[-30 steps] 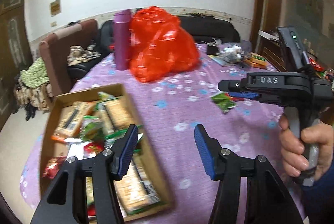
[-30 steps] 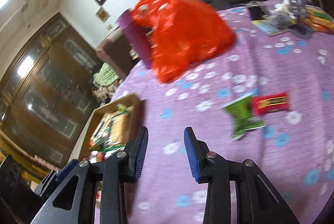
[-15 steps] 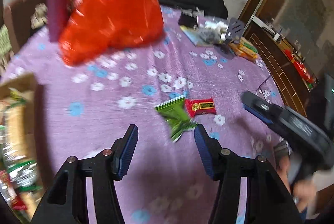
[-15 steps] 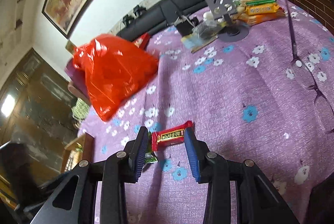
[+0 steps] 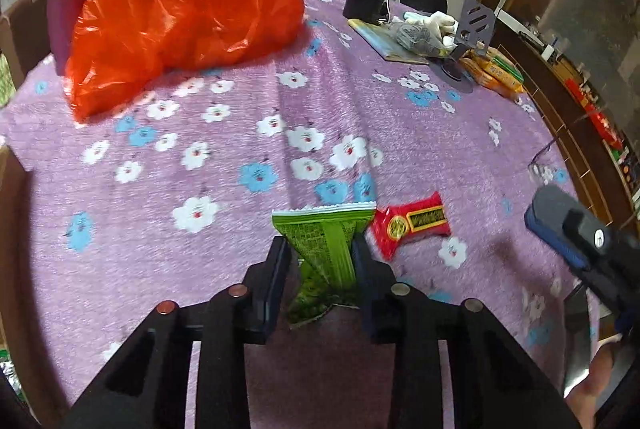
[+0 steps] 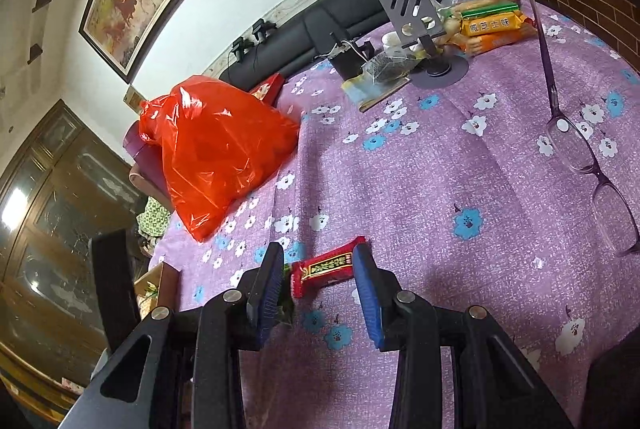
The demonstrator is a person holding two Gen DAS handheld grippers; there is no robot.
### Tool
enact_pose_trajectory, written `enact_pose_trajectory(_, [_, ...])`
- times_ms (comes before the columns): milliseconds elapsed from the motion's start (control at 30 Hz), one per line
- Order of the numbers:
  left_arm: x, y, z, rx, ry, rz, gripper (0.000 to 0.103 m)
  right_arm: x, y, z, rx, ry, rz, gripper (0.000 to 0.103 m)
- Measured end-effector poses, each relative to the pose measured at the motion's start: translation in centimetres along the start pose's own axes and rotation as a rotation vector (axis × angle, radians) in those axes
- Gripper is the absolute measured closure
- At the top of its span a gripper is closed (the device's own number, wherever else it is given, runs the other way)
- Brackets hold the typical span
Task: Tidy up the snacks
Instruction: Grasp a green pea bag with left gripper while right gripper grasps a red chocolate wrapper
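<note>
On purple cloth, left gripper [image 5: 320, 249] pinches green packet [image 5: 326, 253] mid-body: light, crinkly, soft. Red bar [image 6: 326, 267], at packet's 3 o'clock, sits between right gripper [image 6: 318, 279] fingers, unclenched; slippery wrapper, grip centre.

The orange snack pack [image 6: 491, 25] reads "咸芝士味"; other print is illegible.
</note>
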State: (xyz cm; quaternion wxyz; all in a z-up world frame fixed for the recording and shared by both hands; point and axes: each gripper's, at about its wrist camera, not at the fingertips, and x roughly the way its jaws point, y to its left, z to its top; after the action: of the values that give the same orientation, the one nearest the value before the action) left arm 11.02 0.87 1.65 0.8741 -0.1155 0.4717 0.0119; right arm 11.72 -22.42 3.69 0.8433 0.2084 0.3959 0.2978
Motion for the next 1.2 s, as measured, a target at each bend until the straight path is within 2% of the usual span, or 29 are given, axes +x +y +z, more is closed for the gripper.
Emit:
enact_pose_trajectory(200, [-2.7,2.9,-2.9,0.006,-0.06,0.052,0.077,0.8,0.3,-0.4,-0.033,0.017,-0.019,0.064])
enact_pose_trajectory(333, [-2.7,4.3,-3.4,-0.034,-0.092,0.006,0.076,1.8,0.8,-0.8,-0.085,0.035,-0.04,0.064])
enact_pose_trajectory(433, [-2.7,3.8,-3.5,0.001,-0.108,0.024,0.076,2.4,0.6,-0.7,-0.08,0.053,-0.036,0.064])
enact_pose_trajectory(567, [-2.7,4.0,-3.4,-0.004,-0.105,0.008,0.076,3.3,1.3,0.1,-0.066,0.08,-0.031,0.064])
enact_pose_trajectory(867, [-2.6,3.9,-3.4,0.003,-0.105,0.009,0.076,8.9,1.8,3.2,-0.075,0.202,-0.057,0.064])
enact_pose_trajectory(1033, [-2.6,3.9,-3.4,0.004,-0.105,0.009,0.076,8.9,1.7,1.8,-0.12,0.268,-0.071,0.064])
enact_pose_trajectory(1133, [-2.6,3.8,-3.4,0.003,-0.104,0.01,0.076,7.8,1.9,0.1,-0.139,0.32,-0.02,0.064])
enact_pose_trajectory(1200, [-2.6,3.8,-3.4,0.005,-0.106,0.012,0.076,7.5,2.3,-1.1,-0.168,0.347,-0.035,0.064])
